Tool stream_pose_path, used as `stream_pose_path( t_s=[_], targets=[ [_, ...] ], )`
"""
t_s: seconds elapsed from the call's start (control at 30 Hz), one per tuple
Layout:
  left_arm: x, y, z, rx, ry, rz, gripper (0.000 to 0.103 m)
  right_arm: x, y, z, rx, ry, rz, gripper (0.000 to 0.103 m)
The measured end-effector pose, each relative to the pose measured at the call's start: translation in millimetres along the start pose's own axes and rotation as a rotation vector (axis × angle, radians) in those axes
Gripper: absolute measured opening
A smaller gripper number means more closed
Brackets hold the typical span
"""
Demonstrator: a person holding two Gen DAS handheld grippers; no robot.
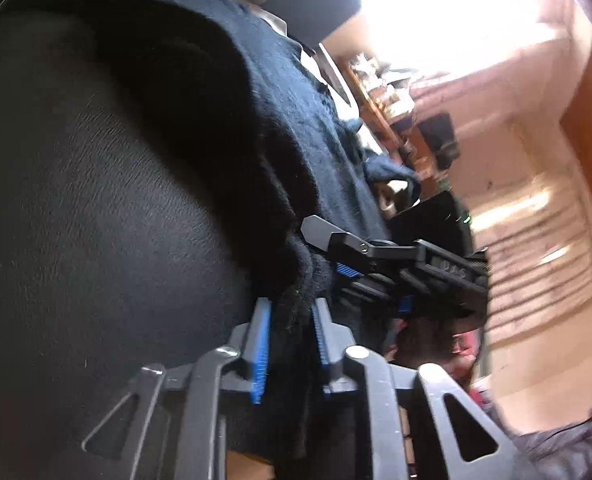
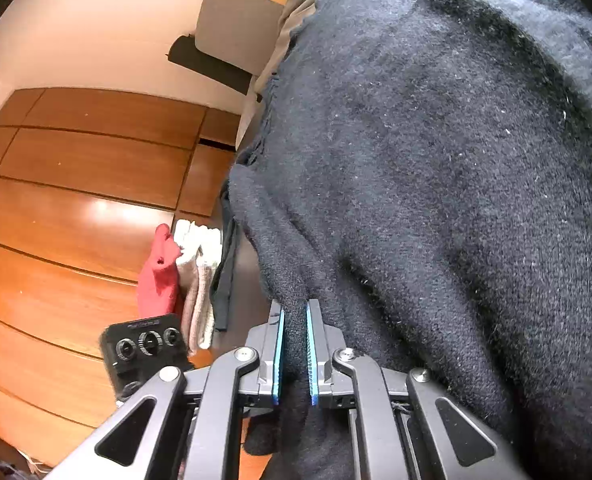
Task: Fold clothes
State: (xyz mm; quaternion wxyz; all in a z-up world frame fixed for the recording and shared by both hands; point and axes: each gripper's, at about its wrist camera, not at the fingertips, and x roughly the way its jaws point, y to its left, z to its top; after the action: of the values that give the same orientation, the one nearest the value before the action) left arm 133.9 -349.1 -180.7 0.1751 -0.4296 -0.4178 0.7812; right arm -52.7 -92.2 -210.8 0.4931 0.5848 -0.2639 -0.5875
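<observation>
While both claws (image 1: 290, 320) (image 2: 294, 340) pinch the dark fleece garment (image 2: 435, 160), wooden wardrobe doors (image 2: 76, 200) stand behind.

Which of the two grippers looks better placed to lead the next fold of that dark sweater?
Probably the right gripper: it pinches the sweater firmly at an edge. The left gripper has only a bunched fold.

Embossed letters, roughly "DAS", on the black body of the right gripper (image 1: 451, 270) in the left wrist view, blurred, unsure. Small print on the black camera box (image 2: 146, 350), too tiny to read.
</observation>
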Motion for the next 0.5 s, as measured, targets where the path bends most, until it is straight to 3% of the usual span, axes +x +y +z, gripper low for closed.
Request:
stream_pose_path(
  t_s=[0.07, 0.13, 0.23, 0.33, 0.43, 0.5],
  targets=[
    [-18, 1, -5, -0.018, -0.033, -0.039, 0.012, -1, 5, 1, -0.011, 0.005, -0.019, 0.017],
    [-35, 2, -11, -0.021, -0.076, -0.043, 0.003, -5, 12, 2, -0.041, 0.003, -0.046, 0.030],
    [-61, 4, -16, -0.026, -0.137, -0.015, 0.001, -12, 33, 4, -0.134, -0.044, -0.154, 0.065],
    [-71, 4, -19, 0.022, -0.152, 0.103, 0.004, -23, 52, 3, -0.263, -0.104, -0.315, 0.076],
    [-61, -3, -18, 0.129, -0.134, 0.282, 0.020, -28, 52, 5, -0.270, -0.130, -0.375, 0.080],
    [-43, -10, -19, 0.206, -0.099, 0.352, 0.022, -33, 47, 6, -0.275, -0.153, -0.436, 0.081]
  ],
)
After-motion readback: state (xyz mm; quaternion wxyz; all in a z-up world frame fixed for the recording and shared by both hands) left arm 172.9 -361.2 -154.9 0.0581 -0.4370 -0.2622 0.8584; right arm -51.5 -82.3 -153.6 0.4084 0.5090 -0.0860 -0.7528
